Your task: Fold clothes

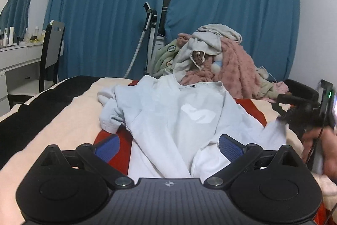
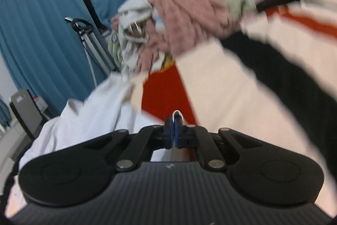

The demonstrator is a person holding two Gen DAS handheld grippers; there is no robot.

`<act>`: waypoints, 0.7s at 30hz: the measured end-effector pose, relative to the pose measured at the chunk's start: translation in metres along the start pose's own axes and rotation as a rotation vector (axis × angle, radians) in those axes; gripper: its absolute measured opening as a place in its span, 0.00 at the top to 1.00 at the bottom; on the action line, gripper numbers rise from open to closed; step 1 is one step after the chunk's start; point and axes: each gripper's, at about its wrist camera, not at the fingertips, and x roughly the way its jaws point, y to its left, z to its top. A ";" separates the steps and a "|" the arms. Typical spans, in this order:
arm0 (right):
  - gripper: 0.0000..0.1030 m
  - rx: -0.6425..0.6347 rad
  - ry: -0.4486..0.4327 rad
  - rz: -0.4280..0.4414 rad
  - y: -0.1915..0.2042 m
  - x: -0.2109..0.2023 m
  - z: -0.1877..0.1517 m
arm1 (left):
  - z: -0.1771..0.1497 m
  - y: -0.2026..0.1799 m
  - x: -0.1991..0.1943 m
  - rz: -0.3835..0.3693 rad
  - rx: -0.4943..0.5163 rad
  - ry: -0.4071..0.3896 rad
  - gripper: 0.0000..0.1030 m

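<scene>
The pale blue shirt lies collar far, hem near. The left gripper gapes empty over its near hem. The right gripper has pinched the right sleeve's edge.

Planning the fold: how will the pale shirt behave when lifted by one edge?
The shirt is probably floppy: it lies creased, one sleeve bunched. It would likely drape and sag from the right gripper, shut on a bit of its edge. It looks thin, so probably light.
</scene>
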 end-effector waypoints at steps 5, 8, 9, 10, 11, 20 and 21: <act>0.96 -0.198 -0.072 -0.129 -0.007 0.020 0.076 | -0.005 -0.002 0.015 -0.010 0.008 -0.008 0.02; 0.96 -0.268 -0.092 -0.247 -0.021 0.044 0.110 | -0.006 0.005 0.025 -0.026 -0.036 0.012 0.02; 0.96 -0.271 -0.091 -0.287 -0.028 0.055 0.117 | -0.006 0.008 0.028 -0.032 -0.055 0.019 0.02; 0.96 -0.262 -0.085 -0.318 -0.036 0.066 0.122 | -0.007 0.010 0.032 -0.030 -0.064 0.023 0.01; 0.96 -0.257 -0.076 -0.351 -0.045 0.078 0.125 | -0.008 0.011 0.036 -0.022 -0.064 0.024 0.01; 0.94 -0.328 -0.008 -0.397 -0.076 0.151 0.093 | -0.021 0.018 0.076 0.020 -0.073 0.113 0.01; 0.94 -0.318 -0.021 -0.373 -0.075 0.150 0.089 | -0.021 0.016 0.077 0.018 -0.065 0.112 0.01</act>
